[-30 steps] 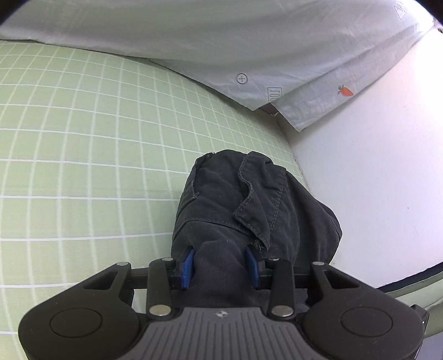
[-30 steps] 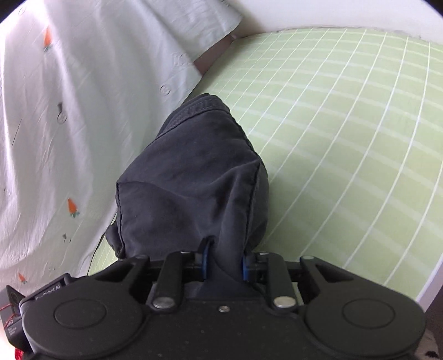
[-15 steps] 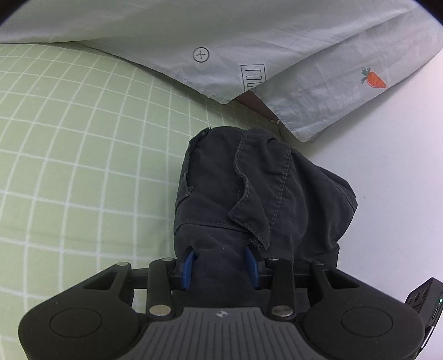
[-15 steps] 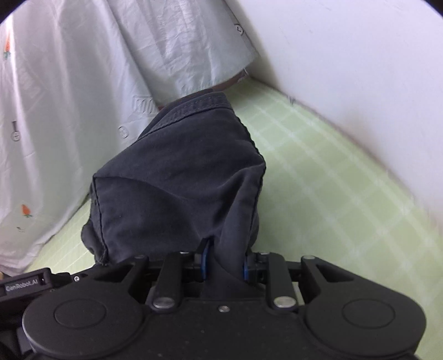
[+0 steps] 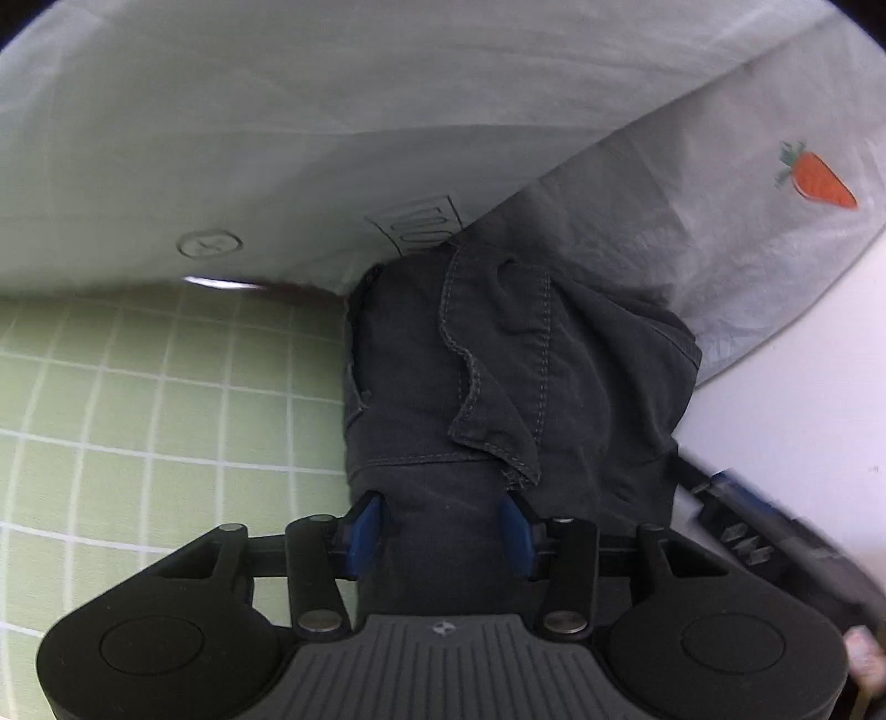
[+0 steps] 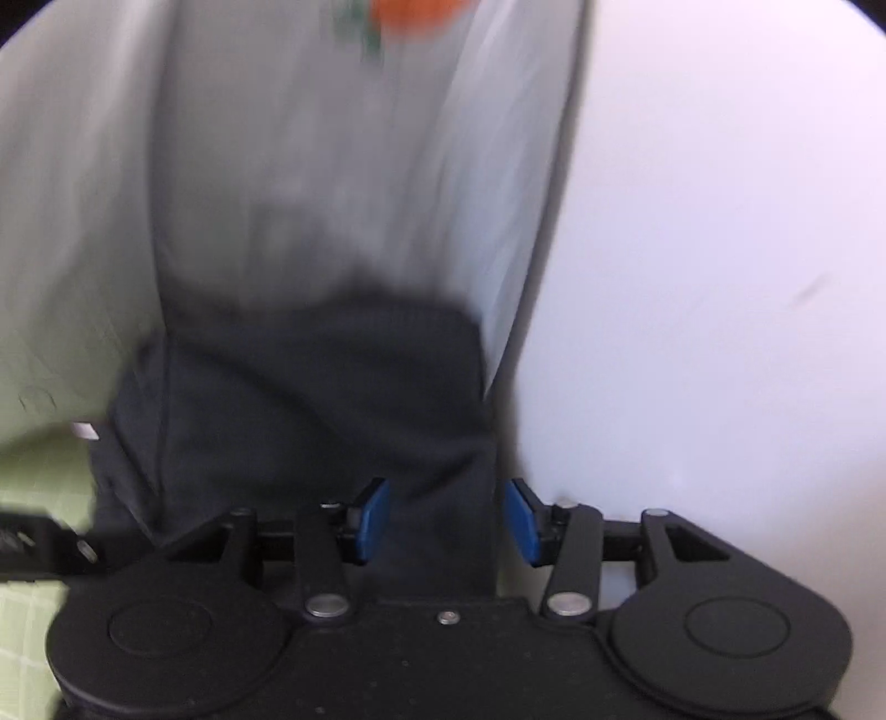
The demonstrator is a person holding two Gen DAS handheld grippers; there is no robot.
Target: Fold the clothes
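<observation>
The dark pants [image 5: 498, 387] hang bunched straight ahead at 12 o'clock from both tools, pinched in the left gripper [image 5: 440, 523] and, it seems, the right gripper [image 6: 446, 520], with the pale sheet [image 5: 387, 111] just behind and the green bed [image 5: 138, 415] at 9 o'clock.

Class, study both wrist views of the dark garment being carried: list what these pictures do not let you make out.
- Right wrist view: motion blur smears the dark garment and the orange print, cut by the top edge.
- Left wrist view: the dark garment bunches over itself, hiding its type.
- Right hand-held gripper: whether its right pad touches cloth.
</observation>
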